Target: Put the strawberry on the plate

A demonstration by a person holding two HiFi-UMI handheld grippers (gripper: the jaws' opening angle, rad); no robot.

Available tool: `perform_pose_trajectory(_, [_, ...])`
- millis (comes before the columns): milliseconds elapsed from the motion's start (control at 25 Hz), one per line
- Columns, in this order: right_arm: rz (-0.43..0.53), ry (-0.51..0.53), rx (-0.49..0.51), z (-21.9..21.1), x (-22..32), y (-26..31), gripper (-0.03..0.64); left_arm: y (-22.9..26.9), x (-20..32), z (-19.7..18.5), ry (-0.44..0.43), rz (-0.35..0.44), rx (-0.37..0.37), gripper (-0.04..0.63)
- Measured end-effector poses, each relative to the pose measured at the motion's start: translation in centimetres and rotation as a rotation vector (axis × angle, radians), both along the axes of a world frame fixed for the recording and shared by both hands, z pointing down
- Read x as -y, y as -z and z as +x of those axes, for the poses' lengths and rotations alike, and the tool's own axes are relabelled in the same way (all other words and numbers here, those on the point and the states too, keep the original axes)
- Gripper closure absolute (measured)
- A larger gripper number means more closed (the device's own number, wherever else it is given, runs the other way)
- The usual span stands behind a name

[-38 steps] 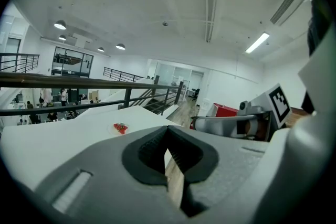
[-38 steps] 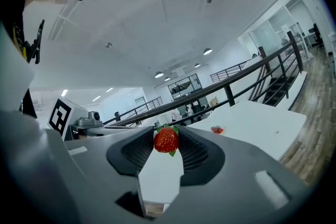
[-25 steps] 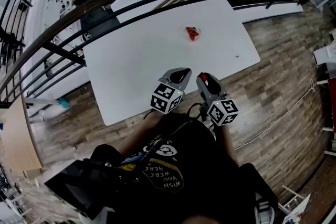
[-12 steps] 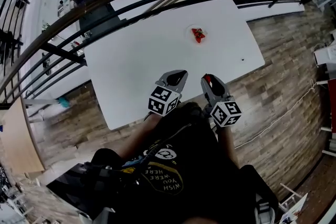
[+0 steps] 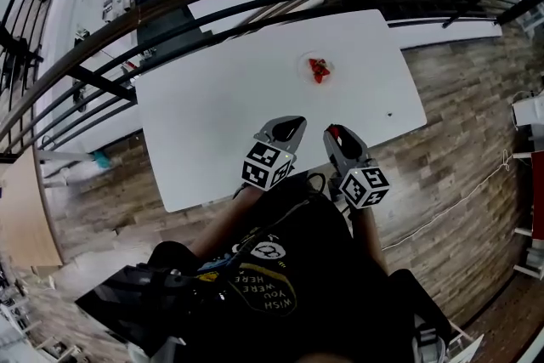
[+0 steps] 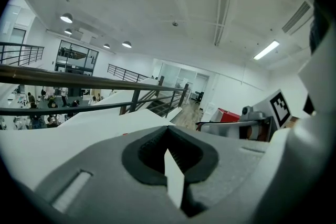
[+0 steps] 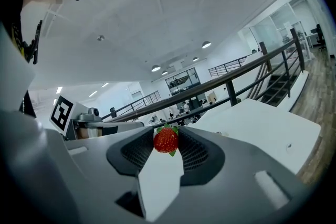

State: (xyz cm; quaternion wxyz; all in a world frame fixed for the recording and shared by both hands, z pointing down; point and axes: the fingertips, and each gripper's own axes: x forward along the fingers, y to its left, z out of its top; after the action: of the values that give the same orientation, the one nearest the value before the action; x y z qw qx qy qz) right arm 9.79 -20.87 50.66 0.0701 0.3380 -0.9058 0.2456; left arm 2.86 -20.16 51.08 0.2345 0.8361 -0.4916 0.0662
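Currently right tool (image 7: 167, 129) clamps strawberry (image 7: 166, 140); left tool (image 6: 168, 128) closed, empty; plate (image 5: 303, 62) on bench (image 5: 212, 98), well ahead of both tools.

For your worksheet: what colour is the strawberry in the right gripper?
The strawberry is red; right gripper view.

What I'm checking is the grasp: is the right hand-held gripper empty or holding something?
Holding: the right hand-held gripper clamps a strawberry between its pads.

I see a red strawberry (image 7: 166, 140) with green leaves pinched upright between the jaw tips of my right gripper (image 5: 337, 134). The small pale plate (image 5: 304, 62) lies farther out on the white table (image 5: 212, 106), red fruit (image 5: 319, 70) on it.
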Motion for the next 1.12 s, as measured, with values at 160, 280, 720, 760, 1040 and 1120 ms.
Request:
perform_pose_trajectory(160, [-0.005,0.033,0.003,0.7,1.6,-0.1,0.468,-0.2,1.4,0.8,0.024,-0.007,0.006,0.594])
perform_pose_trajectory(280, [-0.015,0.061,0.007,1.3,2.8,-0.3,0.468,-0.3,2.3,1.3,0.049,-0.018,0.017,0.594])
perform_pose_trajectory(720, [-0.045,0.127,0.0,1.3,6.0,-2.0,0.468,-1.6,4.4,0.4,0.118,-0.062,0.033,0.594])
perform_pose_trajectory(760, [-0.043,0.125,-0.006,1.2,6.3,-2.1,0.468,-1.7,4.6,0.3,0.114,-0.062,0.031,0.594])
perform_pose_trajectory(1040, [-0.029,0.074,-0.026,0.2,8.5,-1.9,0.468,-2.2,6.8,-1.2,0.081,-0.055,0.032,0.594])
perform_pose_trajectory(1120, [-0.022,0.079,-0.032,-0.4,9.0,-1.9,0.468,-2.3,7.5,-1.6,0.078,-0.055,0.025,0.594])
